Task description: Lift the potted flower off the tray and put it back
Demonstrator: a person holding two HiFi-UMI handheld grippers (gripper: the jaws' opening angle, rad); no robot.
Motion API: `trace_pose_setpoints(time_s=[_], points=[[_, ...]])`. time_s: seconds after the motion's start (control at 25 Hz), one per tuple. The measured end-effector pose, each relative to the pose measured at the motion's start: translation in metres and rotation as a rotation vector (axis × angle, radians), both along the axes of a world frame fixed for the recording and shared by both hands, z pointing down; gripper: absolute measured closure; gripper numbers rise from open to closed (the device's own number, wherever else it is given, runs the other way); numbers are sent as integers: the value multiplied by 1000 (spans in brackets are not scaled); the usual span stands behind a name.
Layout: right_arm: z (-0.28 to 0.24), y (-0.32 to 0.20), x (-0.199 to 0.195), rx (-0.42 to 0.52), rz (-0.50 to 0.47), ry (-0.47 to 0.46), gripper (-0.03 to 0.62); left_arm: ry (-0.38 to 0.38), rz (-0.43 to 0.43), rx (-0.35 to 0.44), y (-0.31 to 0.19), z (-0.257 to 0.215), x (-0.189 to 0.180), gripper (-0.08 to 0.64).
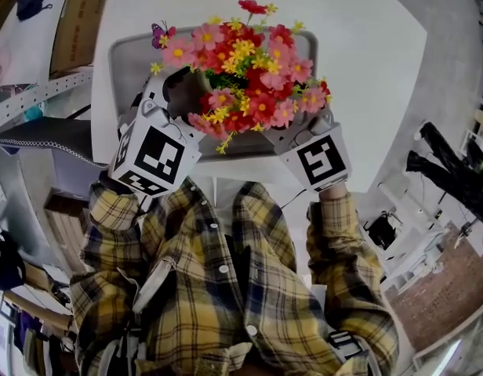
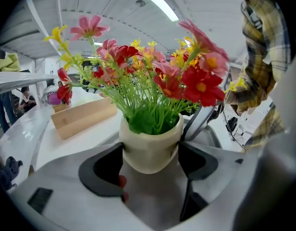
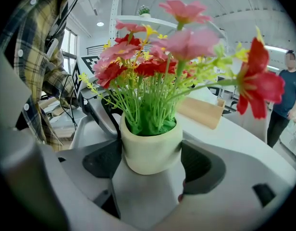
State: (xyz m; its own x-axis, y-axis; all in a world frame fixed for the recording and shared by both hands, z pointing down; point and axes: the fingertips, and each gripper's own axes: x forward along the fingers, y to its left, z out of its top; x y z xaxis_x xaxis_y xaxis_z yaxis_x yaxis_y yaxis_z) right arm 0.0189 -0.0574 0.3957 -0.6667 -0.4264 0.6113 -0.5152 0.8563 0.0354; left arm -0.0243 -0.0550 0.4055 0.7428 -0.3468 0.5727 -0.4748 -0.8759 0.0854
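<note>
A cream pot (image 2: 150, 148) of red, pink and yellow artificial flowers (image 1: 241, 69) sits between both grippers over the near part of the grey tray (image 1: 132, 53). My left gripper (image 2: 150, 154) has its dark jaws pressed on the pot's two sides. From the opposite side my right gripper (image 3: 150, 157) clamps the same pot (image 3: 150, 150). In the head view the left gripper (image 1: 177, 92) and the right gripper (image 1: 303, 128) flank the bouquet, which hides the pot. Whether the pot's base touches the tray I cannot tell.
The tray lies on a white table (image 1: 367, 69). A light wooden box (image 2: 83, 117) stands on the table beyond the tray, also in the right gripper view as the wooden box (image 3: 201, 110). A person (image 3: 285, 100) stands at the far right. A cardboard box (image 1: 77, 18) lies off the table.
</note>
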Motion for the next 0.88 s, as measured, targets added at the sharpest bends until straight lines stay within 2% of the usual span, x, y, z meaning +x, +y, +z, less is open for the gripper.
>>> trace_pose_setpoints(time_s=[0.4, 0.88], points=[[-4, 4, 2, 14, 10, -38, 218, 31, 5, -15, 0, -6, 3, 187], [-5, -2, 4, 82, 7, -43, 218, 44, -5, 32, -6, -5, 6, 187]])
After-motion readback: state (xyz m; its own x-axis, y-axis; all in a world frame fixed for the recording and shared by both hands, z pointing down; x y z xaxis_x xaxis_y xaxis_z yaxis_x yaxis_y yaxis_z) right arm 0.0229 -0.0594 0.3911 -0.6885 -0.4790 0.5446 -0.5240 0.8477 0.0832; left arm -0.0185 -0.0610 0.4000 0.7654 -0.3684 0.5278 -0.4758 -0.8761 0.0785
